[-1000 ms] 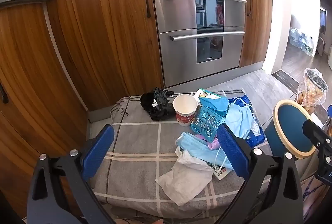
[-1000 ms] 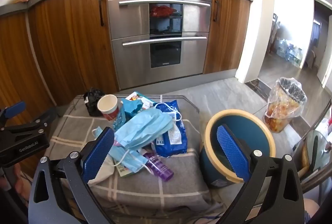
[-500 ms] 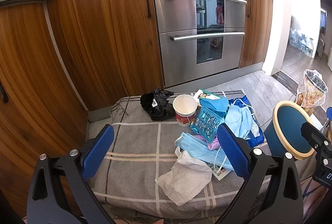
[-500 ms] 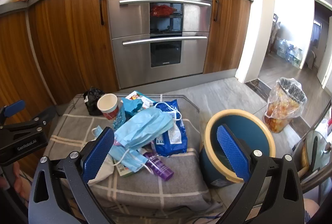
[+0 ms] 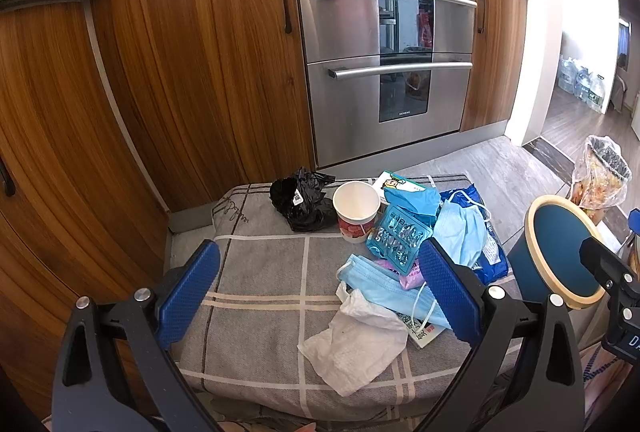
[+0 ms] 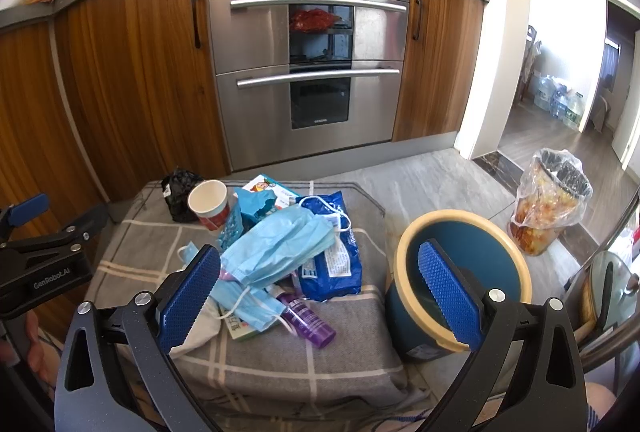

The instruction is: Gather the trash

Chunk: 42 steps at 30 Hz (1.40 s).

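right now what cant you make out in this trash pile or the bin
- Purple bottle: right wrist view shows it; in the left wrist view the masks cover nearly all of it.
- Blue bin: its bottom is hidden by the right gripper finger.
- Paper cup: contents not visible in either view.
- Small box: mostly under the masks, print too small.

The oven (image 5: 404, 114) has the name "SIEMENS" in small letters under its lower window. The black body of the left gripper (image 6: 52, 278) says "GenRobot.AI" in white letters. The words on the packets are too small to read.
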### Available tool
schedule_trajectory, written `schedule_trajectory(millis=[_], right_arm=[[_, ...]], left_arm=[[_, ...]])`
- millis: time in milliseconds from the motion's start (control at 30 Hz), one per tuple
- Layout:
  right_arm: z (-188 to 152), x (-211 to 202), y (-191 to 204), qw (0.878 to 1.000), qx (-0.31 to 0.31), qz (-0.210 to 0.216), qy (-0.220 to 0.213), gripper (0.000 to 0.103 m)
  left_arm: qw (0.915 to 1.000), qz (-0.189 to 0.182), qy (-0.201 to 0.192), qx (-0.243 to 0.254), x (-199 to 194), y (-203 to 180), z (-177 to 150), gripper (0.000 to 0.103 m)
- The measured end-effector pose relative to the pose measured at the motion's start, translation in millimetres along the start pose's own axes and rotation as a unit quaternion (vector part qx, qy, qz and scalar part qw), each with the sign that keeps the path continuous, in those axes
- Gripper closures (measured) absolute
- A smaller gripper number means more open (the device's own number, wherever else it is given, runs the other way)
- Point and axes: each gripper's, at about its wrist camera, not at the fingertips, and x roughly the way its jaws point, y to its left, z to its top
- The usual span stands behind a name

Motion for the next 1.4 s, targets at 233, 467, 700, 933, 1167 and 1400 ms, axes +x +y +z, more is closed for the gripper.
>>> schedule_trajectory(millis=[233, 467, 700, 933, 1167, 1400], right_arm=[[-0.2, 0.3, -0.1, 1.0, 0.0, 0.0, 0.0, 0.004], [-0.4, 0.7, -0.1, 1.0, 0.0, 0.0, 0.0, 0.004], [-0.4, 1.4, -0.3, 1.0, 0.0, 0.0, 0.001, 0.004], [-0.2, 2.2, -1.0, 1.0, 0.0, 0.0, 0.002, 0.004], [-0.1, 2.1, -0.7, 1.0, 0.0, 0.0, 0.002, 0.004], [0.0, 2.2, -0.7, 1.0, 0.0, 0.0, 0.003, 0.004]], left_arm=[[1.0, 0.0, 0.0, 0.0, 0.1, 0.4, 0.1, 0.005], [1.0, 0.0, 0.001, -0.001, 1.0, -0.7, -1.2, 0.005], [1.0, 0.0, 0.002, -0.002, 1.9, -0.7, -1.4, 0.005], [1.0, 0.0, 0.003, -0.002, 2.1, -2.1, -1.9, 0.005], [1.0, 0.0, 0.002, -0.004, 3.1, -2.4, -2.9, 0.005], [1.0, -0.001, 0.0, -0.003, 2.2, -3.7, -4.0, 0.005]])
